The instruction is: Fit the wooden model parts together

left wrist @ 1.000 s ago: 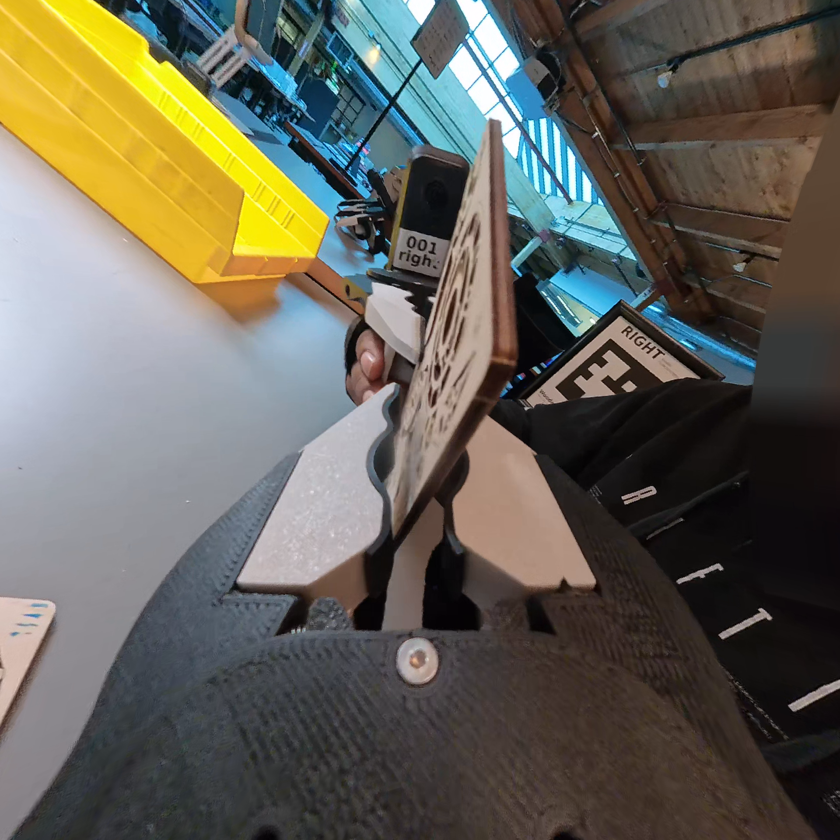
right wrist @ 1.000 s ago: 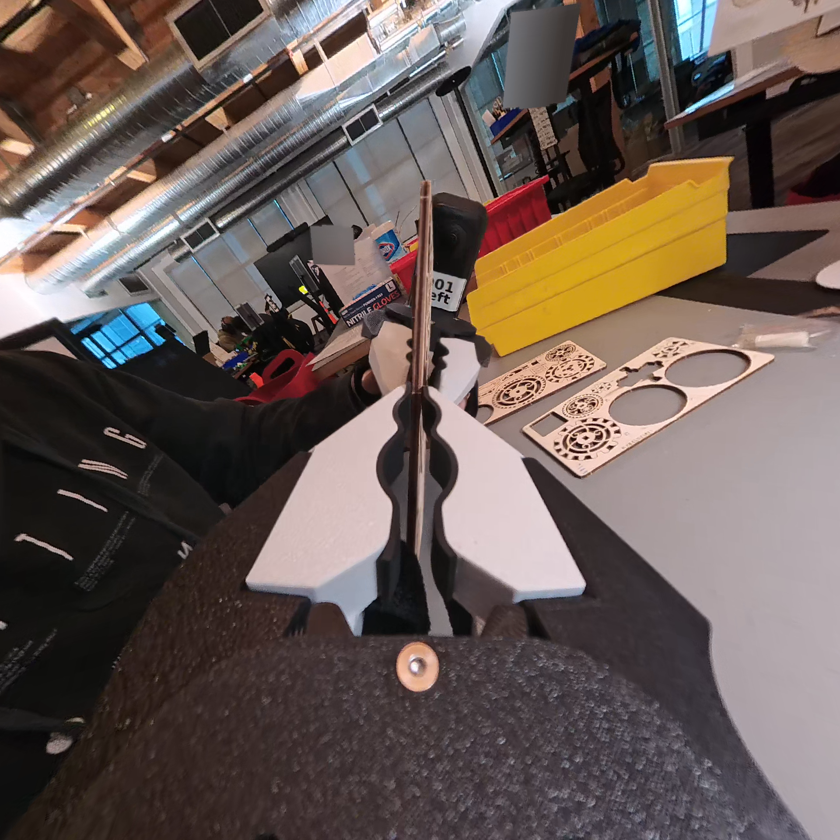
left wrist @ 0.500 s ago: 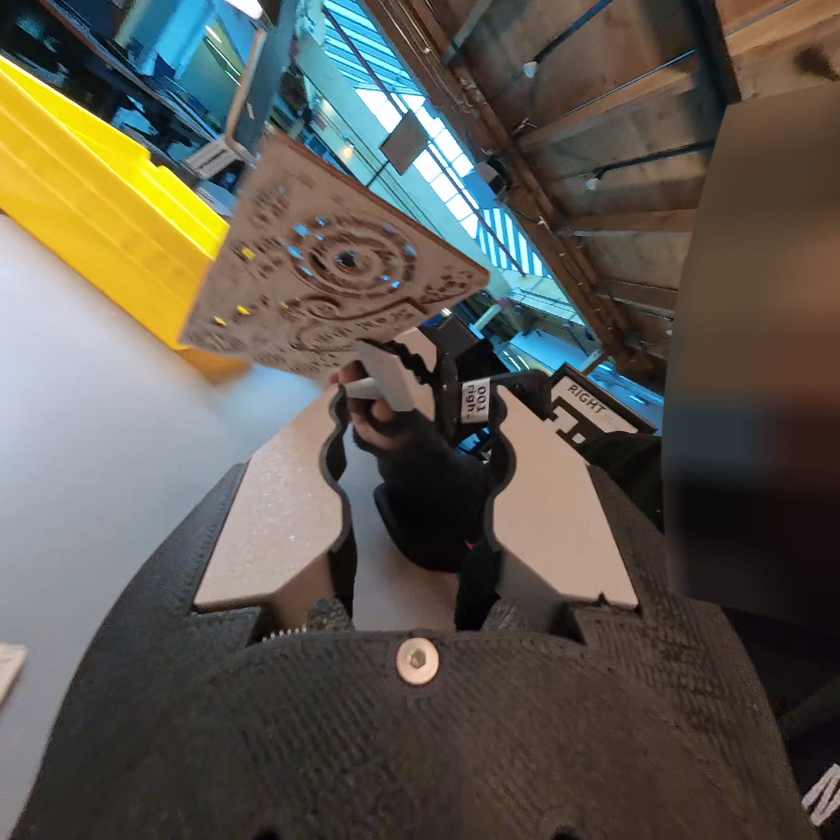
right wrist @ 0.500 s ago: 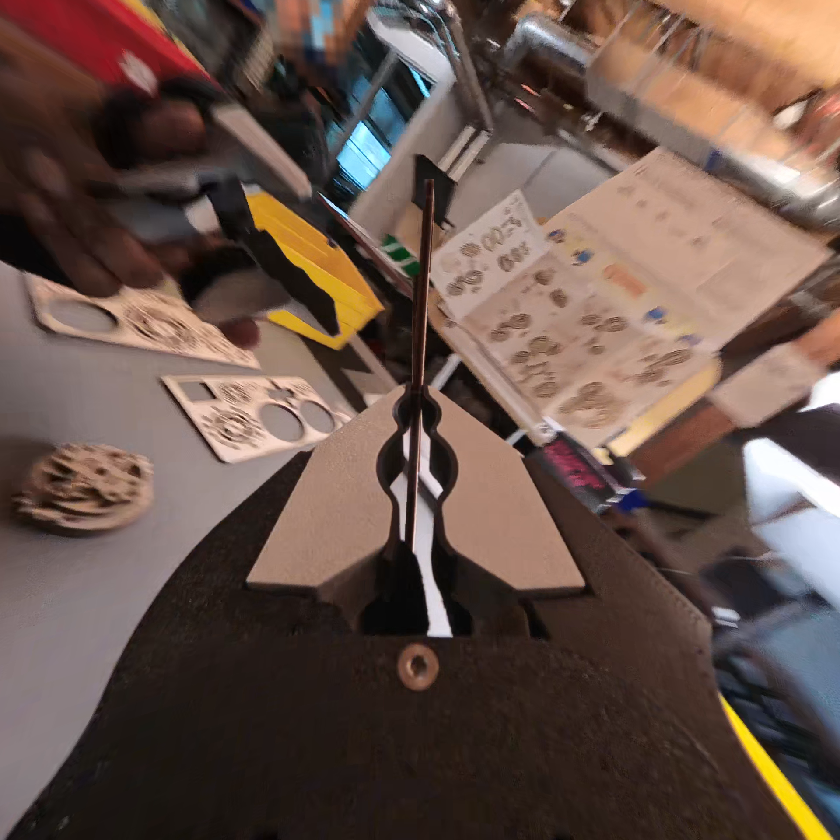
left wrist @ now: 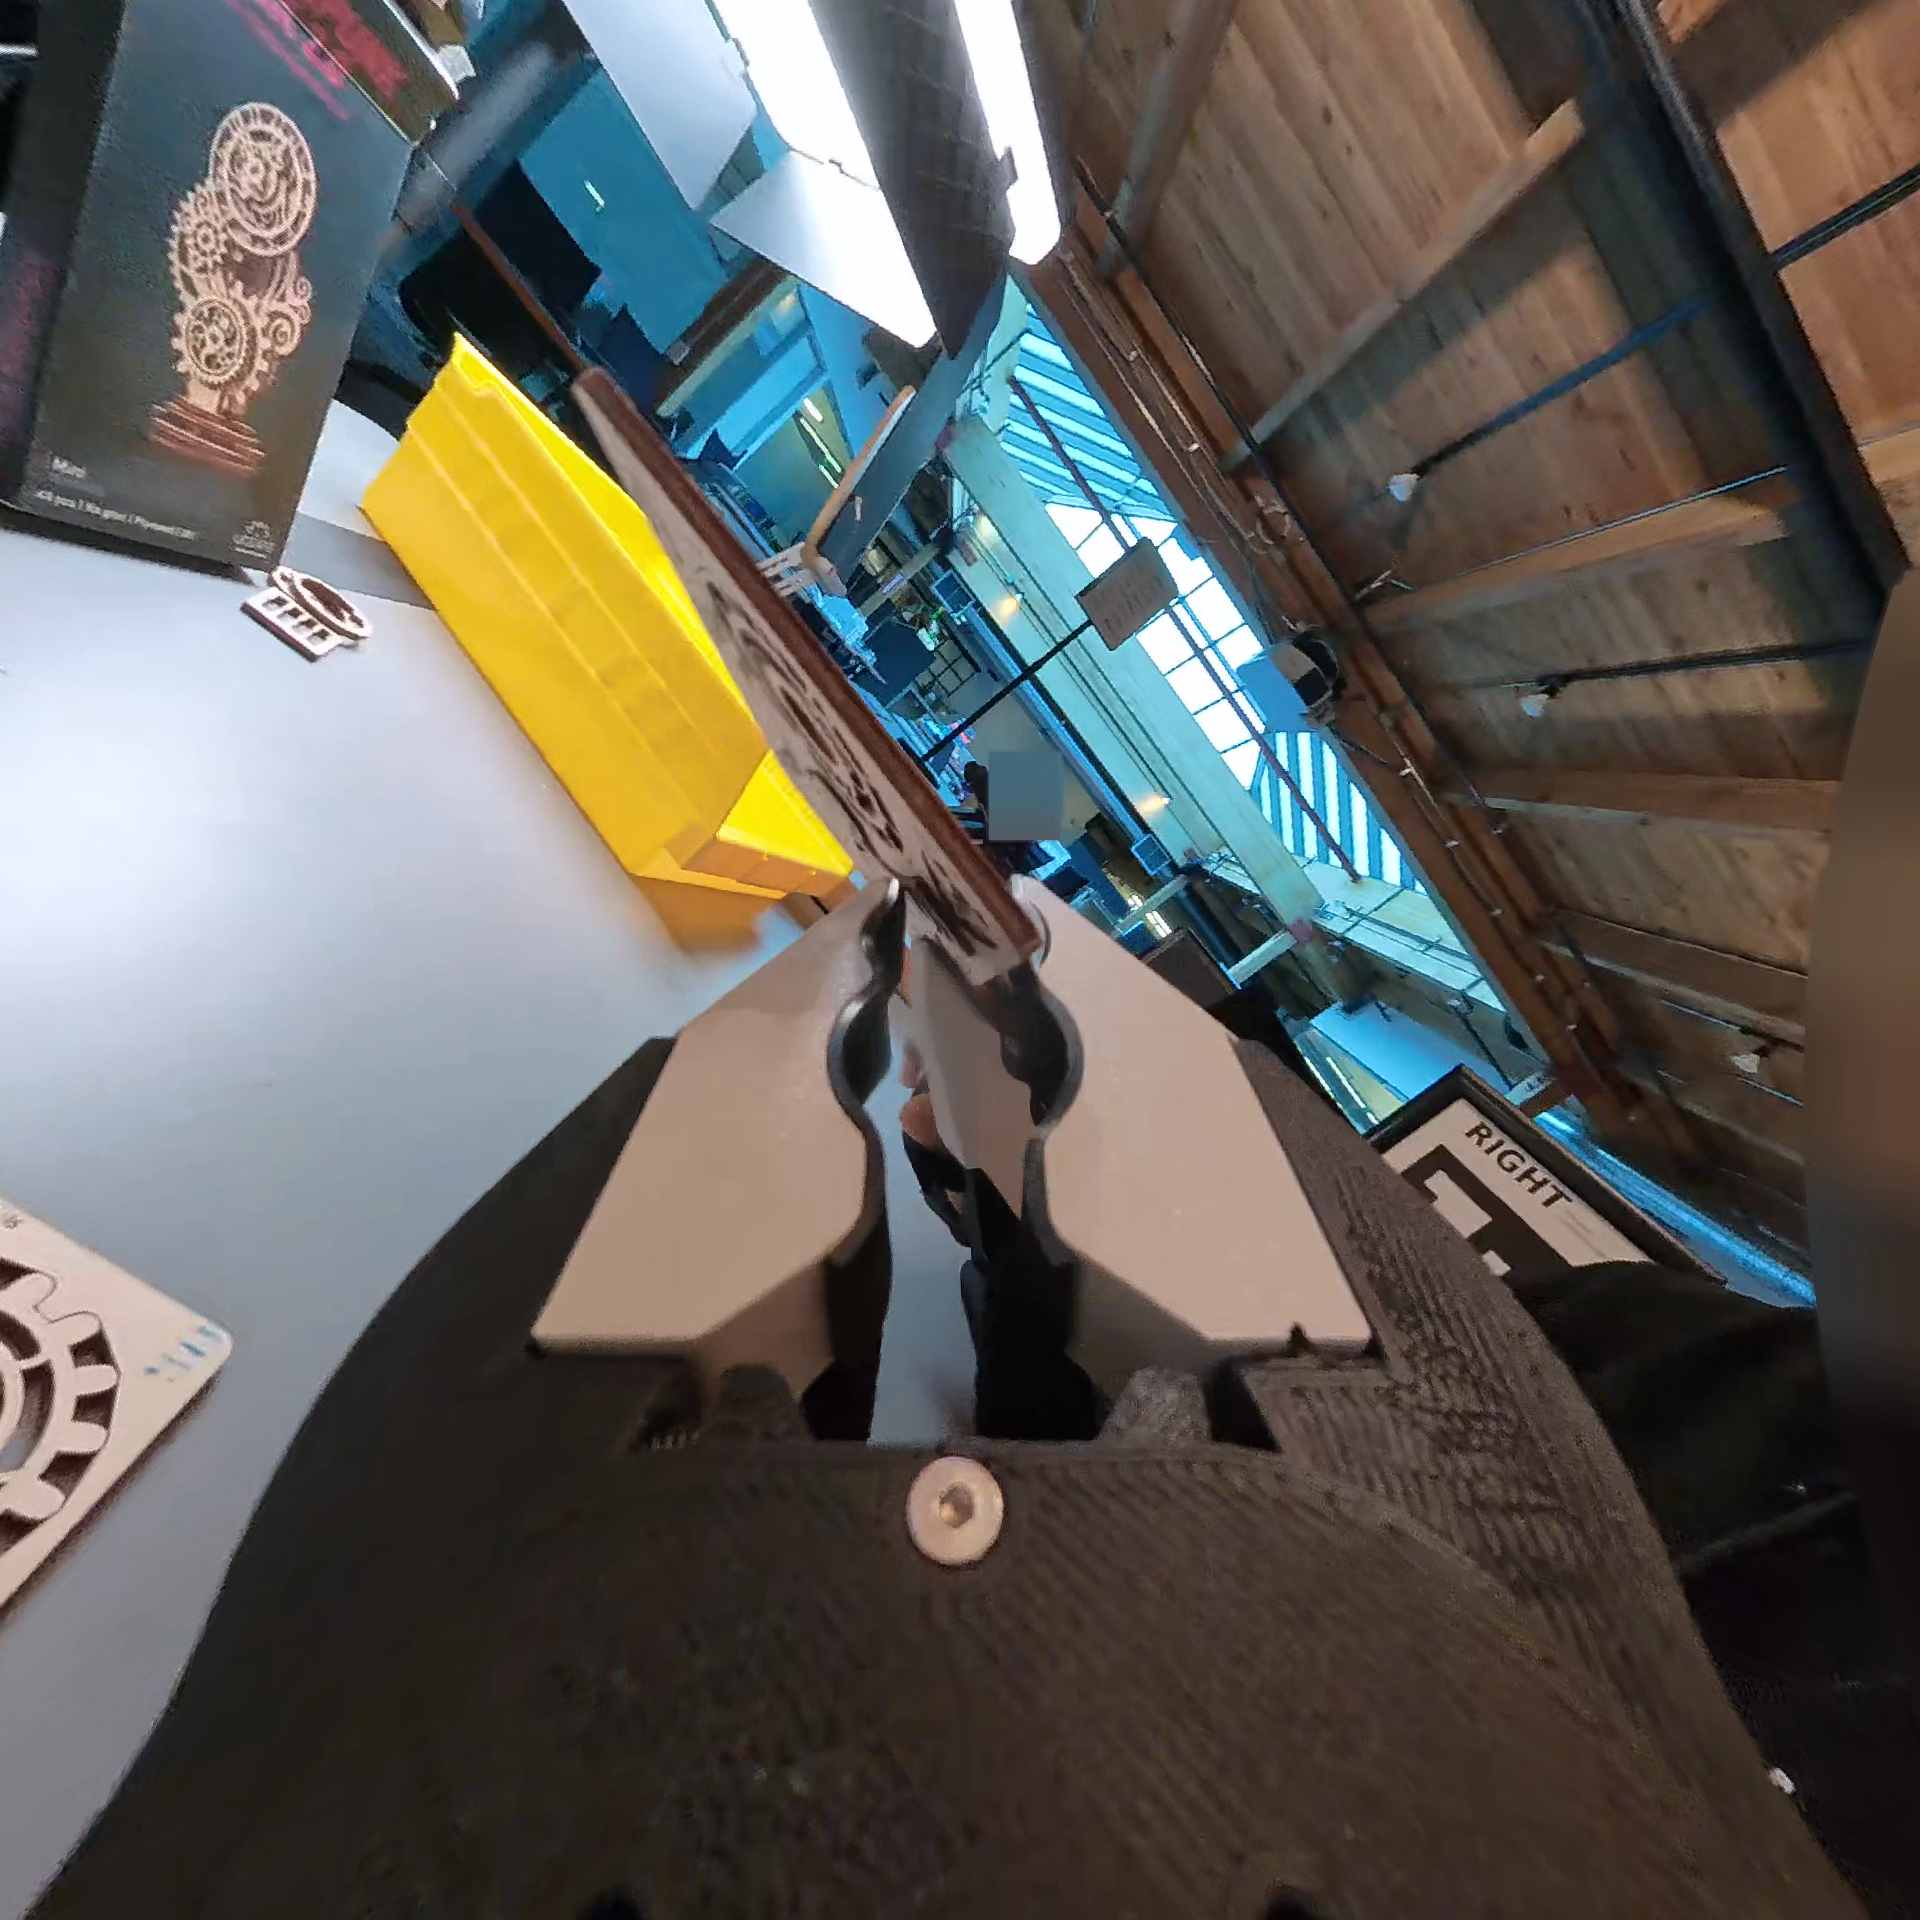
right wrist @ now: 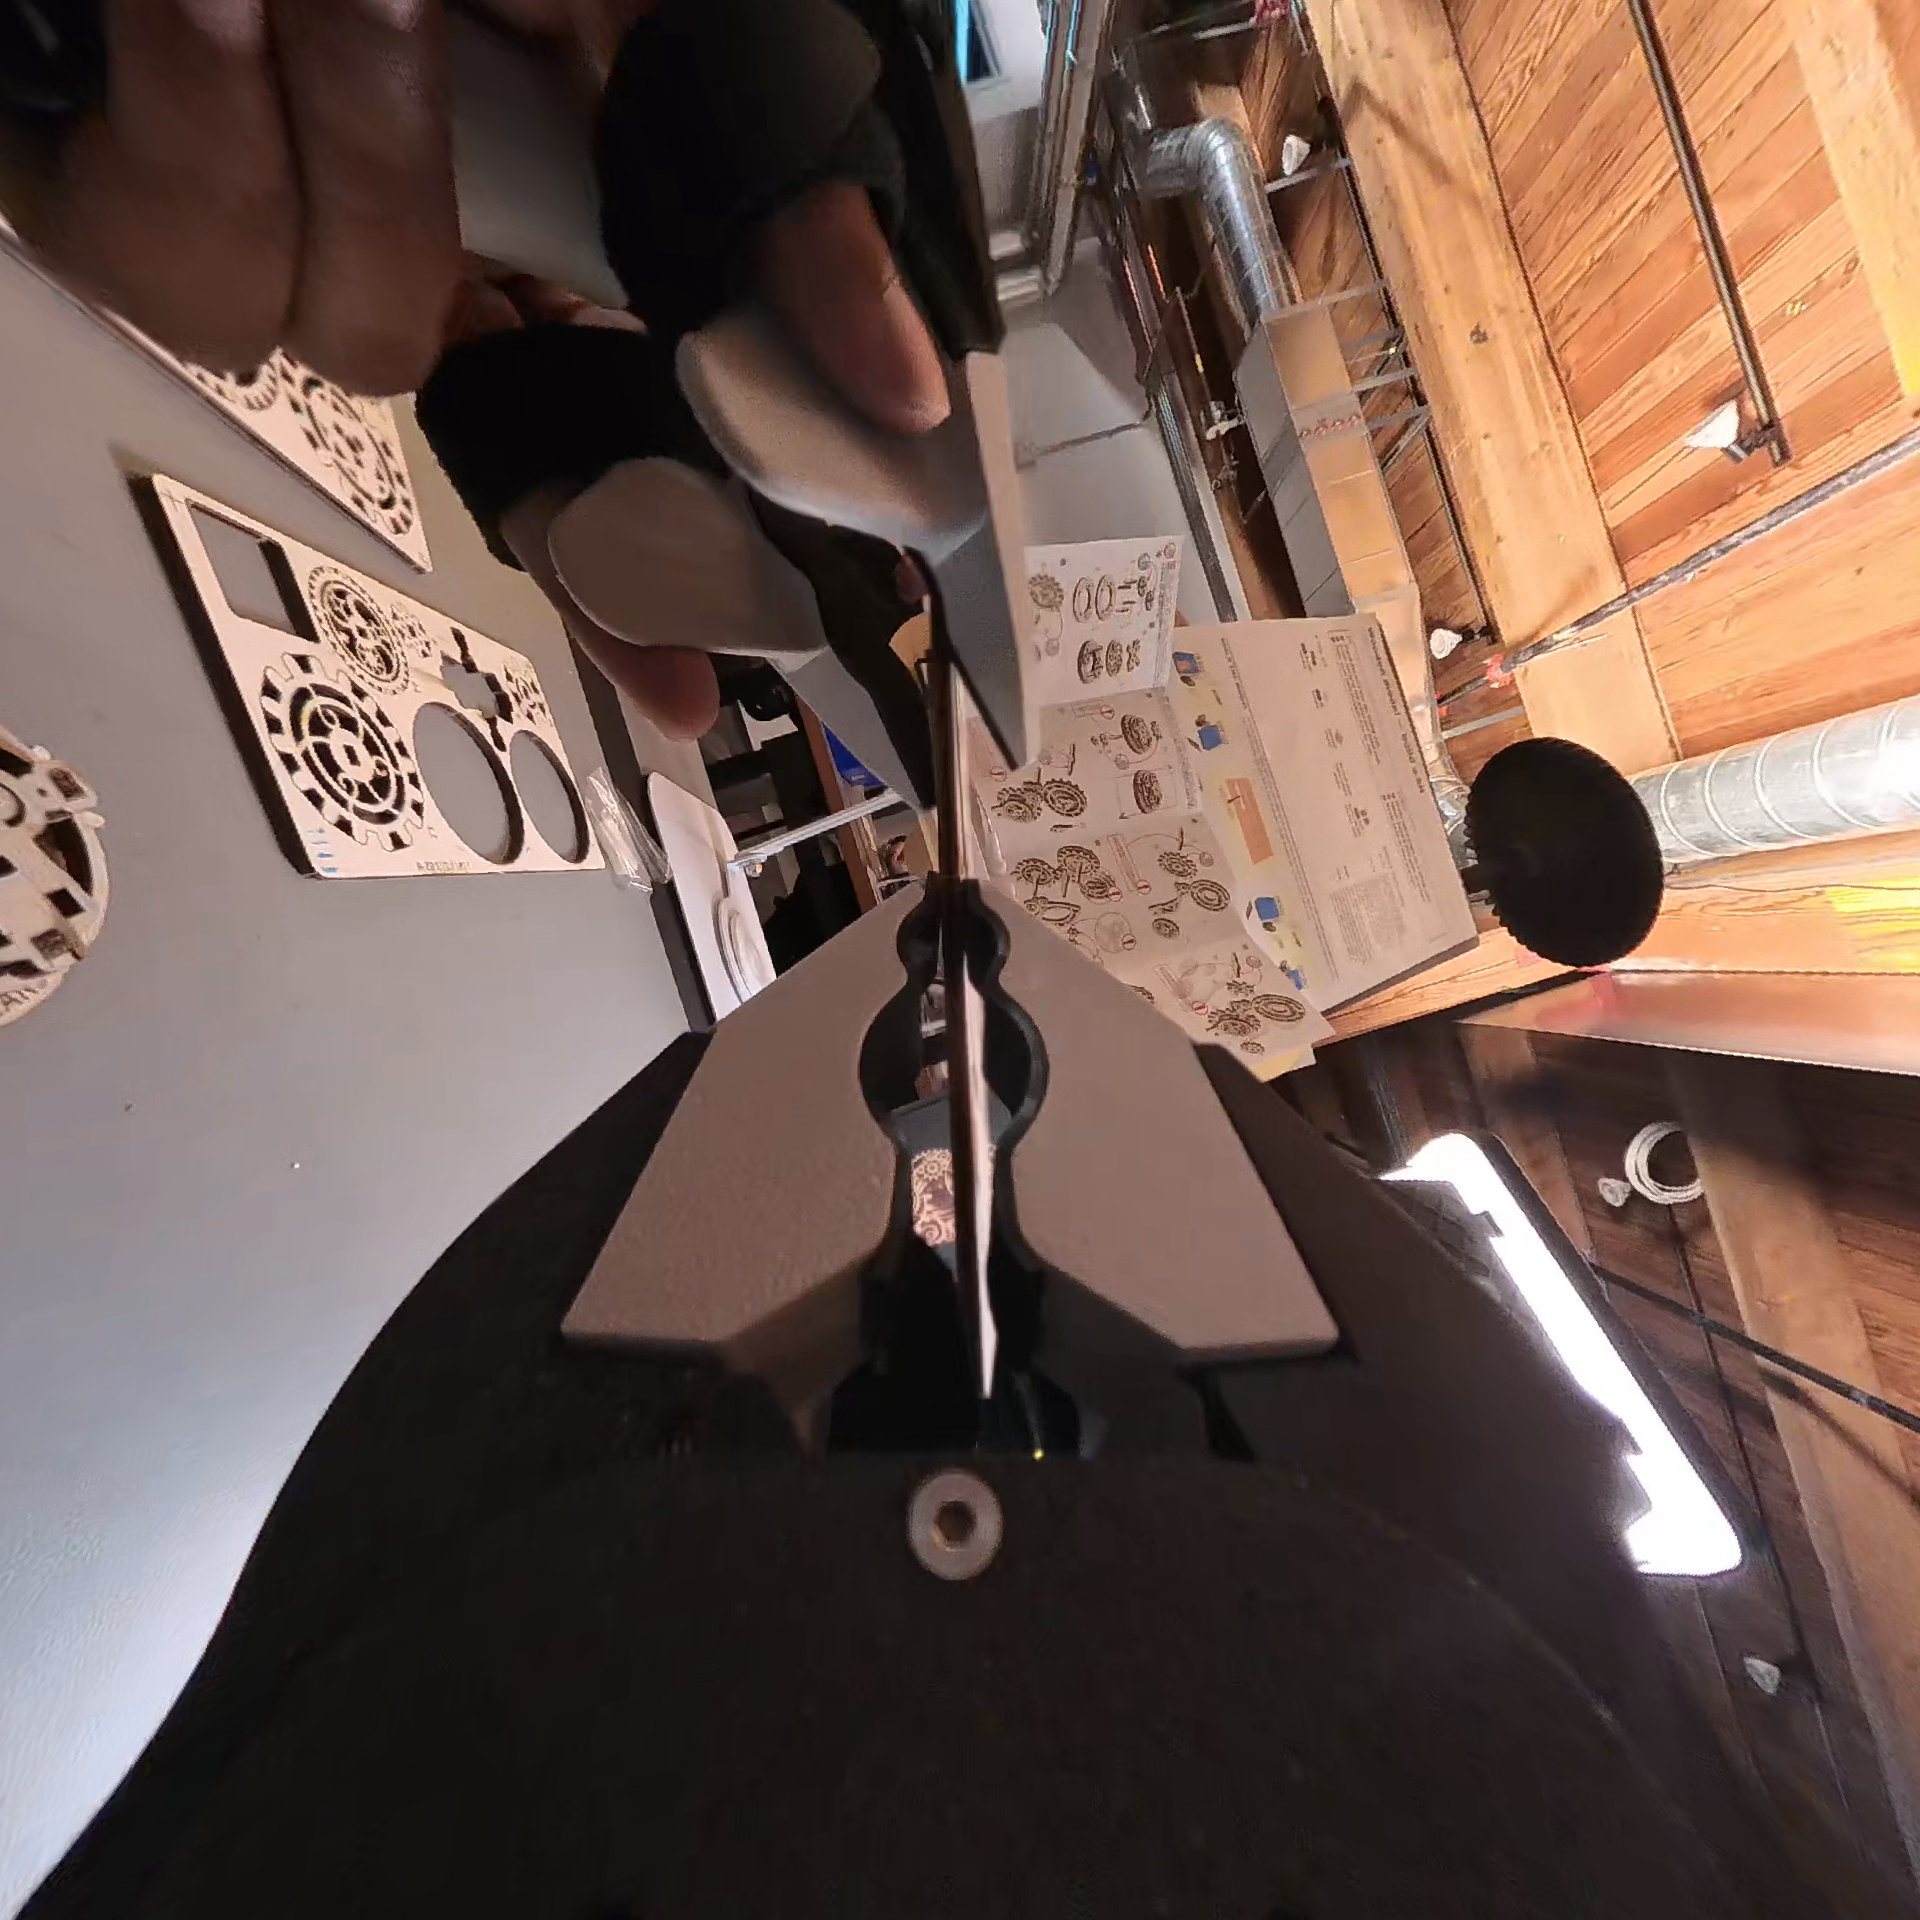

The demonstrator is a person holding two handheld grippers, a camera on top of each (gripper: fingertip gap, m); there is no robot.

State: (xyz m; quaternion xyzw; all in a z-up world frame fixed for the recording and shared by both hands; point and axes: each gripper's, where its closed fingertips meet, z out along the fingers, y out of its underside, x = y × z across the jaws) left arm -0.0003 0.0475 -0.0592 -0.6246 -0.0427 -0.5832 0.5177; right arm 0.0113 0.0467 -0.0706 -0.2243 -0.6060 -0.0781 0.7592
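A thin laser-cut wooden sheet (left wrist: 790,686) with gear patterns is held up above the grey table (left wrist: 260,883). My right gripper (right wrist: 951,894) is shut on it, and the sheet shows edge-on (right wrist: 948,831) between its grey fingers. My left gripper (left wrist: 954,899) has its jaws on either side of the sheet's lower corner, with a gap still showing. It also shows in the right wrist view (right wrist: 935,748), held by a hand. One right gripper finger (left wrist: 966,1081) shows through the gap between my left fingers.
A yellow bin (left wrist: 582,623) and a dark model box (left wrist: 187,270) stand at the back. A small wooden part (left wrist: 307,613), a gear sheet (left wrist: 62,1403), a sheet with round holes (right wrist: 384,707) and an assembled gear (right wrist: 42,862) lie on the table. Instruction pages (right wrist: 1226,810) hang behind. The grippers are tip to tip, or close to it.
My left gripper let go of the sheet and opened wide, then narrowed around its corner. My right gripper kept hold and swung the sheet round.
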